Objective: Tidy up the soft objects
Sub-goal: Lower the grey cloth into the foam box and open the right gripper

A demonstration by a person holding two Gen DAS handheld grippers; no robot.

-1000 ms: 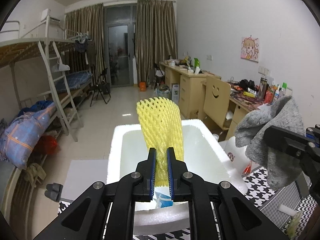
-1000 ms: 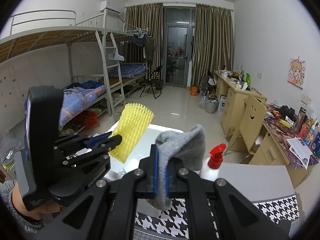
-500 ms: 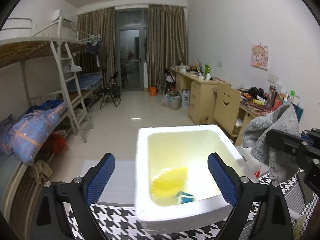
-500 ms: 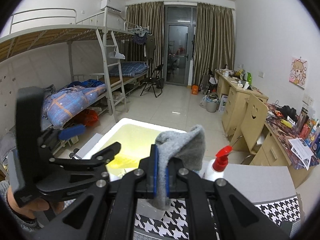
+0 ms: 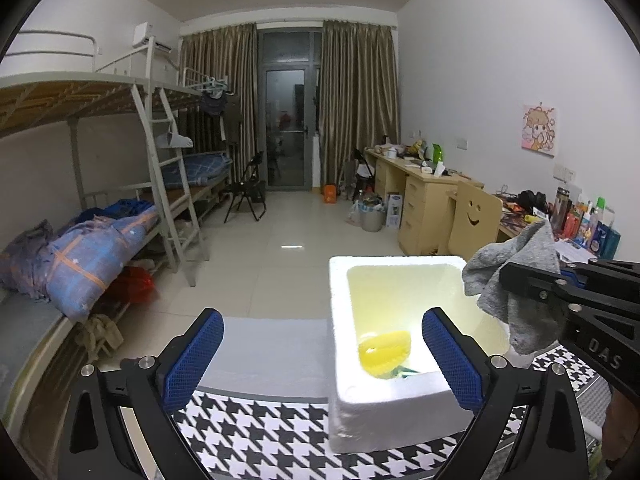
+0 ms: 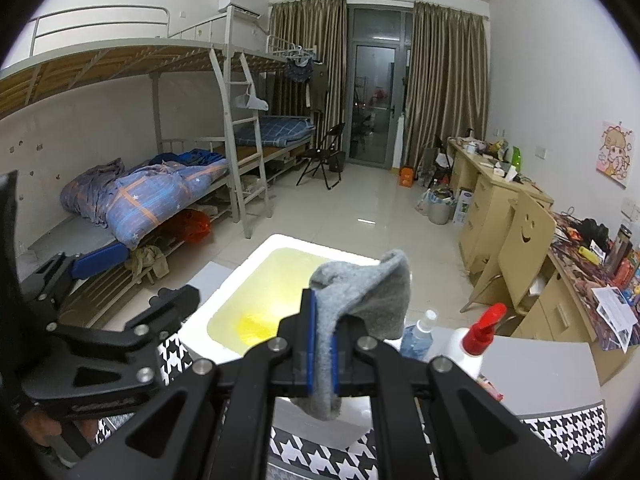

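- Bunk bed [image 5: 104,128] along the left side of both views, with a blue quilt [image 6: 144,196] heaped on the lower bunk, left of centre in the right wrist view.
- Desks [image 5: 424,192] along the right wall, a chair [image 5: 474,220] with a smiley cut-out in front of them, right of centre in the left wrist view.
- Table with a houndstooth cloth [image 5: 256,432] across the bottom of both views.
- White foam box [image 5: 340,320] standing on that cloth, lower centre-right in the left wrist view, lower centre in the right wrist view, open on top.
- Left gripper [image 5: 324,356] at the bottom of the left wrist view, jaws spread wide and holding nothing; blue pads [image 5: 192,356] well apart, the right one in front of the box opening.
- Right gripper [image 6: 323,344] at bottom centre of the right wrist view, jaws pinching the grey cloth; seen also at the right edge of the left wrist view.
- Grey cloth [image 6: 372,296] clamped between the right gripper's blue pads, the upper part folding over to the right, a lower end hanging below the jaws; held above the right rim of the box in the left wrist view.
- Yellow foam net [image 5: 384,350] lying on the floor of the box, near its front wall, lower centre-right in the left wrist view.
- Something teal [image 5: 404,372] just beside the net, mostly hidden.
- Spray bottle [image 6: 474,340] with a red trigger, lower right of centre in the right wrist view, just right of the box.
- Small clear bottle [image 6: 418,334] between the spray bottle and the cloth in that view.
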